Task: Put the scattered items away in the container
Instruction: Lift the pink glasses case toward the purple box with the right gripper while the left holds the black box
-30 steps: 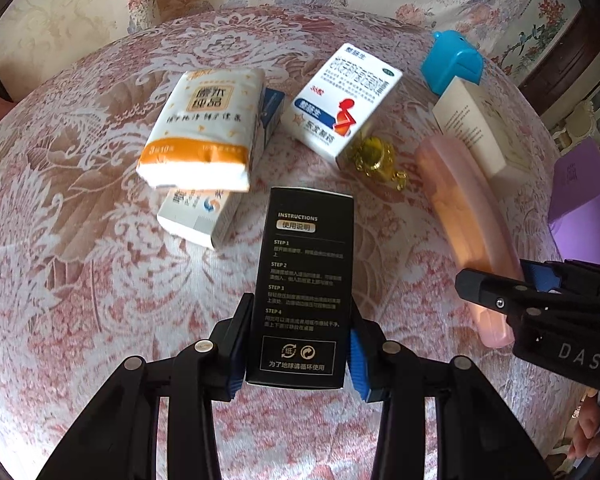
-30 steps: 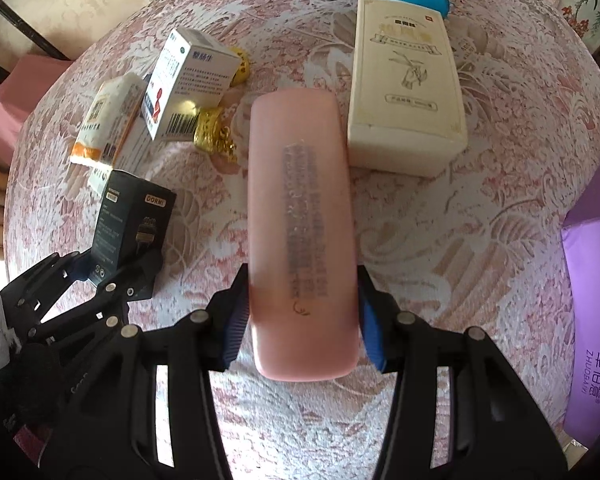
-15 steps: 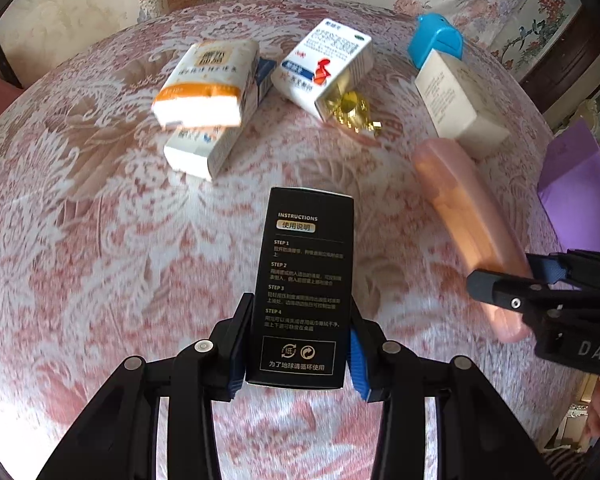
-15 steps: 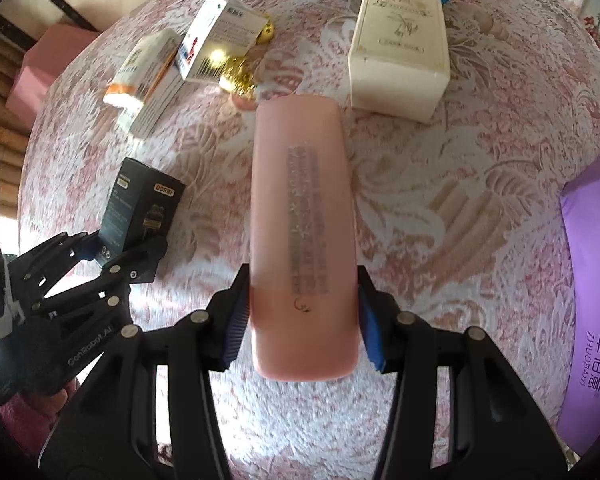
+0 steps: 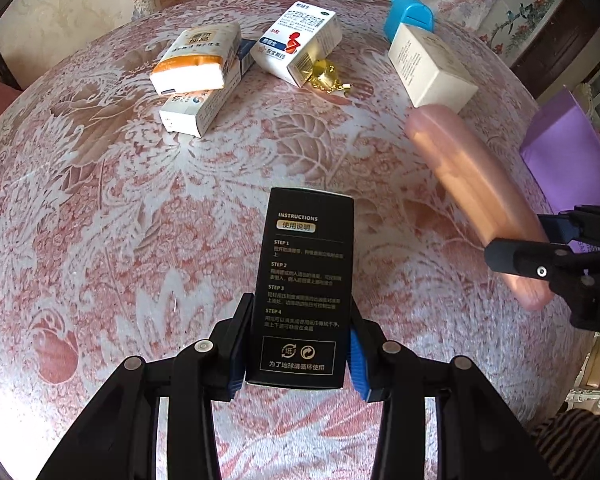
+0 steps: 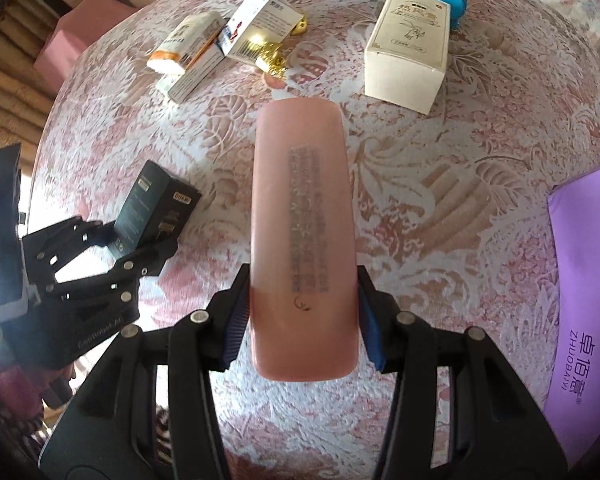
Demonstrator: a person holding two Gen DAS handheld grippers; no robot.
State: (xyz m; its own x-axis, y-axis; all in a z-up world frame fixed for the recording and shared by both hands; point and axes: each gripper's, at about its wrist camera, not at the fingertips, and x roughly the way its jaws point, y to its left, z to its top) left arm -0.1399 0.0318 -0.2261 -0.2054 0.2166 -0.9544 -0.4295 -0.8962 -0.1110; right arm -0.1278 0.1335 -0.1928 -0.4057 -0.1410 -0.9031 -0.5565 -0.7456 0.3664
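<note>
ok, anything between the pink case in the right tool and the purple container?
Nothing visible. The pink case is clamped in the right tool, and only bare tablecloth lies between it and the purple container at the table's edge.

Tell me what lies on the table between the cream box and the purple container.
Nothing: in the right wrist view only bare lace tablecloth runs from the cream box to the purple container.
</note>
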